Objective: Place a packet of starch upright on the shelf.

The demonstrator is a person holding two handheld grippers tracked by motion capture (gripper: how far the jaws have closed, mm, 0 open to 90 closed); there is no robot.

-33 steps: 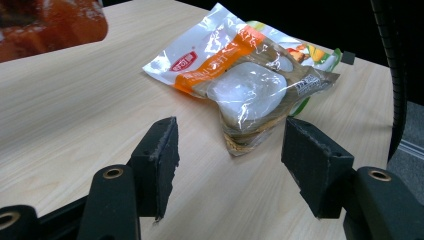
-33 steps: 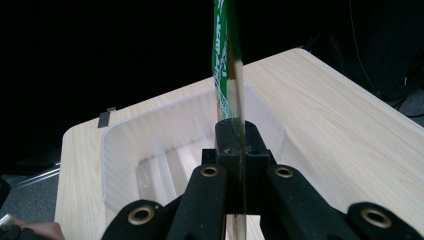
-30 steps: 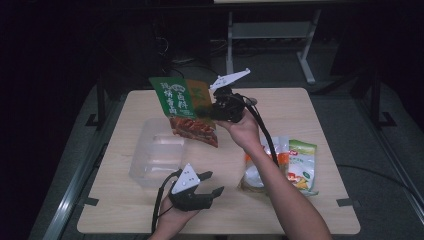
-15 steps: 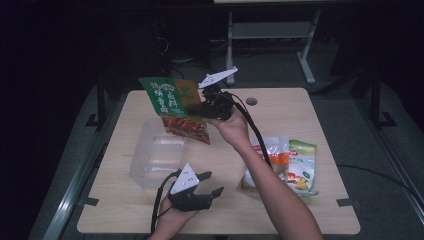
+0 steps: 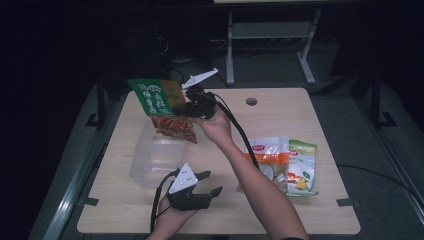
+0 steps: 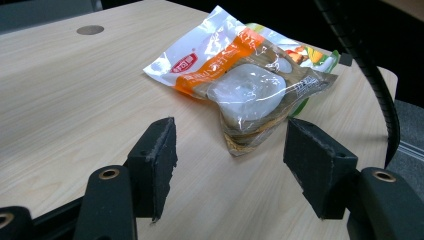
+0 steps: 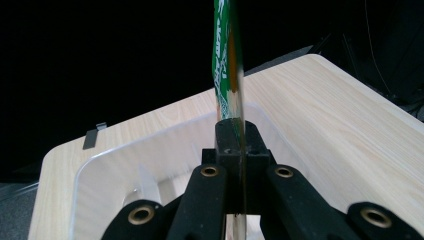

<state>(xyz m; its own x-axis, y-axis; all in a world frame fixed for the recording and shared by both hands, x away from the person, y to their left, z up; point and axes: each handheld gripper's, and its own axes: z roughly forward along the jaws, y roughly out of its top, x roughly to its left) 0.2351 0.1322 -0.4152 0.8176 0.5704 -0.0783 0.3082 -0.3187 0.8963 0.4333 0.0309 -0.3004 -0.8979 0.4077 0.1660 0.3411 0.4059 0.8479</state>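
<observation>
My right gripper [image 5: 187, 106] is shut on the edge of a green, orange and red snack packet [image 5: 161, 106] and holds it in the air above a clear plastic container [image 5: 150, 161] on the left half of the table. In the right gripper view the packet [image 7: 227, 65] stands edge-on between the closed jaws of that gripper [image 7: 235, 145], with the container [image 7: 125, 165] below. My left gripper [image 5: 212, 182] rests open near the table's front edge. In its own view this gripper [image 6: 235, 162] points at a white and orange packet [image 6: 240, 85] and nothing is between its pads.
The white and orange packet [image 5: 267, 159] and a green packet [image 5: 303, 167] lie side by side on the right half of the wooden table [image 5: 280, 110]. A round cable hole [image 5: 251, 101] is near the far edge. Darkness surrounds the table.
My right gripper has carried the snack packet to the left and slightly down, from over the table's middle to above the clear container. The left gripper has stayed put.
</observation>
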